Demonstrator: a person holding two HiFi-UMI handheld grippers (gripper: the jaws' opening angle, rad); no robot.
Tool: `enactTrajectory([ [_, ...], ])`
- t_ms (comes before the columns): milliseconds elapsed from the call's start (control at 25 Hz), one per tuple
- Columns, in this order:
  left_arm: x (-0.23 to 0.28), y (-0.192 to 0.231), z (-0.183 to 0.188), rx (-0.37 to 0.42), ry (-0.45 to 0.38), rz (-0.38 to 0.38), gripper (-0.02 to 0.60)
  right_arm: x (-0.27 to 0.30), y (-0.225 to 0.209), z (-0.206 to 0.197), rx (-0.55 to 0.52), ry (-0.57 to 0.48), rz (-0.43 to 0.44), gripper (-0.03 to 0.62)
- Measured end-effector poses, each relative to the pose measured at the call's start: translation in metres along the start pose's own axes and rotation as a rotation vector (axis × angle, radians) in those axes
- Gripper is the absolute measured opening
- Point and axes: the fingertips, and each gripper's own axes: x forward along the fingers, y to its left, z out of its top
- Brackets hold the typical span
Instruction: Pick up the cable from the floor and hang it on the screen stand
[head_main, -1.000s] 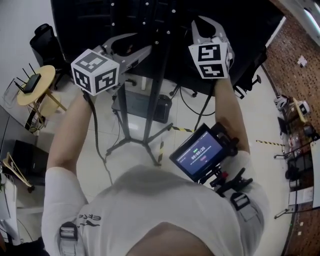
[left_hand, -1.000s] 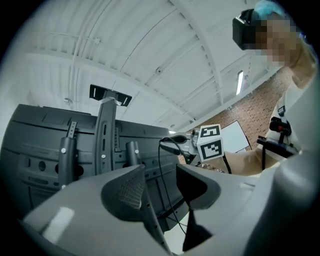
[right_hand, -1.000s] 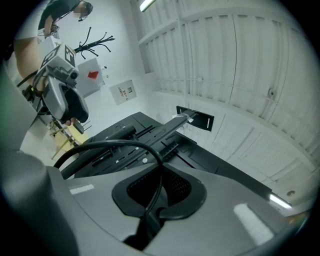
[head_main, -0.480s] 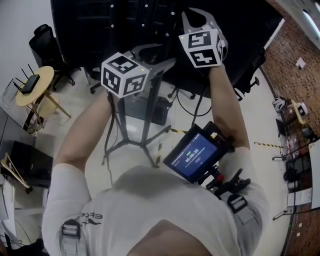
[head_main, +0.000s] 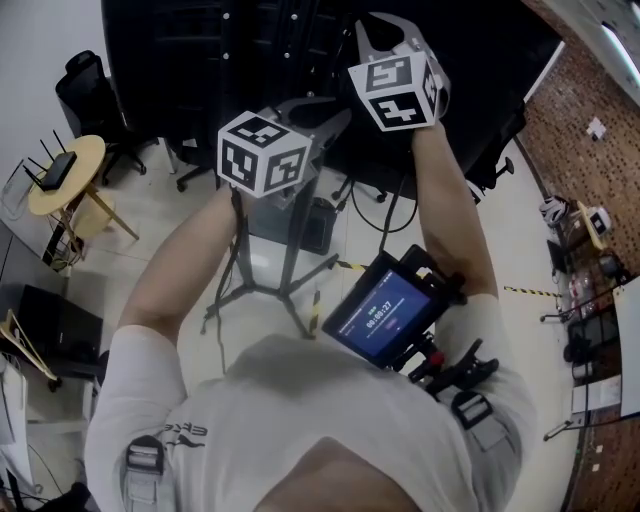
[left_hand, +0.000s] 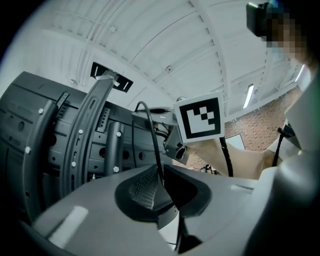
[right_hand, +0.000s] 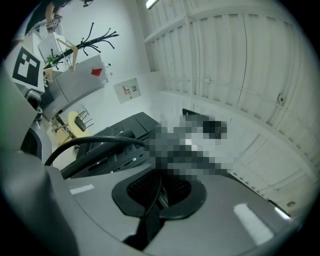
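**A:** Where is the cable (left_hand: 150, 131)?

**B:** It is off the floor (head_main: 185, 250), and both tongs hold it. In the left gripper view it rises as a thin black line out of the left tongs (left_hand: 161, 186) and bends over near the back of the screen (left_hand: 30, 145).

**A:** Do the left tongs grip it?

**B:** Their jaws have just been closing. They stand almost together, with the cable pinched between the ribbed pads (left_hand: 144, 187).

**A:** And the right tongs (right_hand: 159, 192)?

**B:** They are nearly closed too, with the cable caught between their pads. From there it arcs away to the left in the right gripper view.

**A:** How do the two sit to each other?

**B:** They are near each other, with the right ones higher up in the head view. The person's arms hold both up in front of the dark screen, above the legs of the stand (head_main: 290, 255).

**A:** Is the cable hung on the stand?

**B:** No view shows it resting there, and whether it touches the stand cannot be told. The stand's legs spread on the floor below the arms.
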Motion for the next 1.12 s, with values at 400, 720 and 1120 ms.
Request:
enactTrajectory([
  [400, -0.053, 0.068, 0.018, 0.093, 0.069, 0.139, 0.020, -0.004, -0.009, -0.015, -0.021, 0.055, -0.012, 0.032],
  [720, -0.089, 0.113, 0.079, 0.302, 0.134, 0.255, 0.020, -0.003, -0.006, -0.003, -0.103, 0.061, -0.003, 0.034],
  [1120, -0.076, 0.170, 0.126, 0.412, 0.160, 0.305, 0.018, 0.049, -0.028, 0.013, -0.133, 0.001, -0.048, 0.034],
])
